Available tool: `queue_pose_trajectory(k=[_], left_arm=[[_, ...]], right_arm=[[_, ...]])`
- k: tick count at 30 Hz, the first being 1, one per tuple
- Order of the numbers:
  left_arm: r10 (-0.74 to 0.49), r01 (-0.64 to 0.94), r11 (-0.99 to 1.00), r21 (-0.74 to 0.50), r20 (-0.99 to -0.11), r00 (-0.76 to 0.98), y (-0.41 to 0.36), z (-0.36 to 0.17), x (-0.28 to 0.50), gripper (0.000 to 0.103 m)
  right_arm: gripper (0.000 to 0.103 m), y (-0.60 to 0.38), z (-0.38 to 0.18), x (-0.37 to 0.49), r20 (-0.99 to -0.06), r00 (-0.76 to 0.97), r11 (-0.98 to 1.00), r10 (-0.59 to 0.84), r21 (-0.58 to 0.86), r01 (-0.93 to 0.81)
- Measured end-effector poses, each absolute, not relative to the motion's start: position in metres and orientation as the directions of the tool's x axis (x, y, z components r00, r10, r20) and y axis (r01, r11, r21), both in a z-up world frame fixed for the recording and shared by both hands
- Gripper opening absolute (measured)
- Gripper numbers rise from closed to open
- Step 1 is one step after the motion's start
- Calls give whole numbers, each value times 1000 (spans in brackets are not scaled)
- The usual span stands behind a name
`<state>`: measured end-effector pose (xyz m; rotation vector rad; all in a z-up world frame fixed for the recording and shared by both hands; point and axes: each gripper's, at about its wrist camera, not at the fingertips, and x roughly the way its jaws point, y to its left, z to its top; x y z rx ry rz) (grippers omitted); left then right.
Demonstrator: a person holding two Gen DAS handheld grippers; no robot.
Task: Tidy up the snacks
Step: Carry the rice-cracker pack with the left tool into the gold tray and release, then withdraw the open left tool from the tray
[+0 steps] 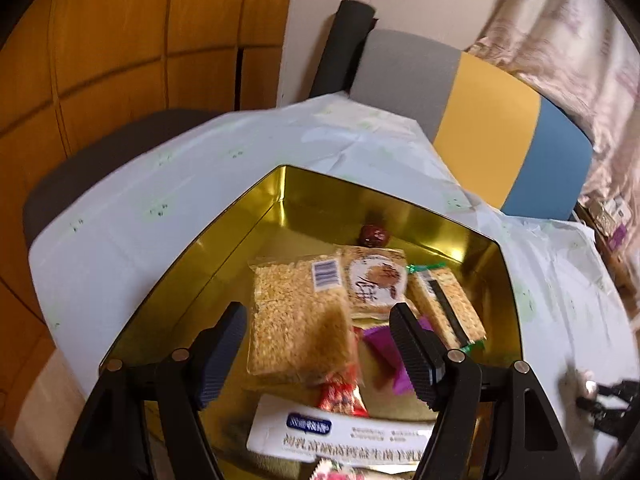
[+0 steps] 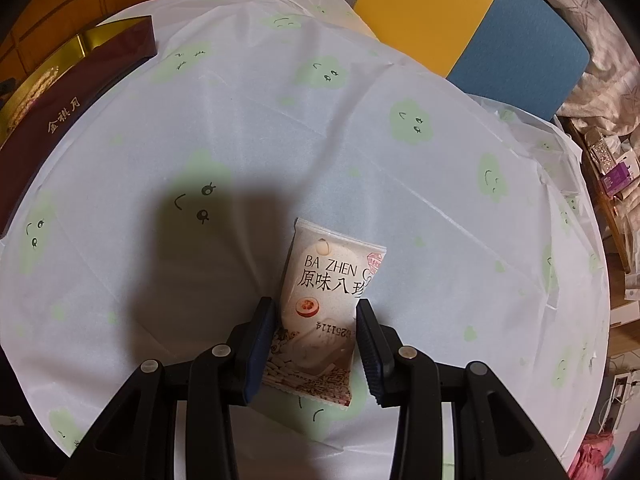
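Note:
In the left wrist view a gold tin (image 1: 224, 232) holds several snacks: a large puffed-grain bar (image 1: 296, 320), a round-label biscuit pack (image 1: 374, 280), a smaller grain bar (image 1: 448, 312), a purple wrapper (image 1: 386, 350), a red date (image 1: 374, 235) and a white packet (image 1: 340, 434). My left gripper (image 1: 320, 354) is open above the tin and empty. In the right wrist view my right gripper (image 2: 316, 344) is shut on a white "BA ZHEN" snack packet (image 2: 332, 280), held over the table.
The round table has a pale cloth (image 2: 280, 120) with green faces. The dark red tin lid (image 2: 60, 116) lies at the table's left. A grey, yellow and blue chair back (image 1: 480, 120) stands behind the table. Clutter (image 2: 612, 172) sits on the right.

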<state>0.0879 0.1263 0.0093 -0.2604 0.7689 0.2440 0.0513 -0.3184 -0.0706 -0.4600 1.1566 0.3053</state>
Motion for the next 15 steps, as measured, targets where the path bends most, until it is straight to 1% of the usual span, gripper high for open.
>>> queue_pose_trajectory(k=[15], left_arm=[[70,-197,974,-111,-678,732,87,23,59,75]], right_arm=[[40,-310,-73,45,-917,397,859,-31,-228,-459]])
